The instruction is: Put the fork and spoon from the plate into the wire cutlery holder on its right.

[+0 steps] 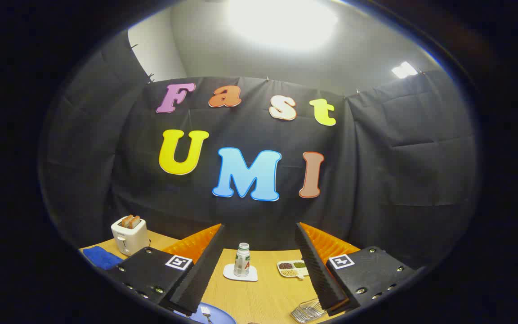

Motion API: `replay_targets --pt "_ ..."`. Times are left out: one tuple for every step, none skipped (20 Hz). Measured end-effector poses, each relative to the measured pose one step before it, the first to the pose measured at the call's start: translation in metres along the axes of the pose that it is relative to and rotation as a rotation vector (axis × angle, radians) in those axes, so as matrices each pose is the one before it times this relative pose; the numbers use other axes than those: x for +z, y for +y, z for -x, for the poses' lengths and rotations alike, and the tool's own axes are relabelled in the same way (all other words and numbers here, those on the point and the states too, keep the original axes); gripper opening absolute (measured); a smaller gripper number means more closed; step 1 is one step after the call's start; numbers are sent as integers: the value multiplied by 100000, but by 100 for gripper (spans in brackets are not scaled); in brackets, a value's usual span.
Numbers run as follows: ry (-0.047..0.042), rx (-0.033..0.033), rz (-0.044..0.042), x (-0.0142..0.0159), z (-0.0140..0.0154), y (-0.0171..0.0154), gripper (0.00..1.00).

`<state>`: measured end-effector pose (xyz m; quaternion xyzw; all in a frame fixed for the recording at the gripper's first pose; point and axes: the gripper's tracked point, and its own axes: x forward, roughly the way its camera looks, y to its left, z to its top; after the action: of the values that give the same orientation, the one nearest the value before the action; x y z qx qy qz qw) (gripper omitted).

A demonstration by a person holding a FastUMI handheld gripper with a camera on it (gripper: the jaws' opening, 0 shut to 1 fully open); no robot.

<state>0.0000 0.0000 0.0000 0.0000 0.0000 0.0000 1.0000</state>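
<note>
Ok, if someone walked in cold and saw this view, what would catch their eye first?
Probably the open gripper, its two fingers spread wide over the light wooden table. Between them, farther off, a small white bottle with a green cap stands on a white coaster. A white toaster holding toast stands beyond the left finger, and the blue plate with a fork and the wire cutlery holder lie nearest.

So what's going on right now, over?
Gripper open, holding nothing, above the table. Fork on blue plate, near the fingers; wire holder to its right. Bottle stands farther ahead, not in the way.
</note>
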Motion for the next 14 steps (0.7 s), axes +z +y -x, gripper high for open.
replay_targets --pt "482 -1542 761 -137 -190 -689 95" --pt "480 504 1220 -131 -146 16 95" --pt "945 1764 611 -155 -54 267 95" --pt "734 1562 -1120 -66 130 219 95" --pt "208 291 -1840 147 6 -80 95" --pt "-819 -275 -1808 283 47 -189 95" --pt "-967 -397 -1449 409 -25 -105 95" --pt "-494 -430 -786 145 -64 -112 95" --pt "-43 459 -737 -94 11 2 95" --pt "507 268 -322 -114 -176 24 95" --pt "555 27 -49 -122 -109 -84 95" --pt "504 125 300 -112 -183 -78 95" --pt "871 542 611 -242 -145 23 95" --pt "1316 1122 532 -370 -123 229 95"
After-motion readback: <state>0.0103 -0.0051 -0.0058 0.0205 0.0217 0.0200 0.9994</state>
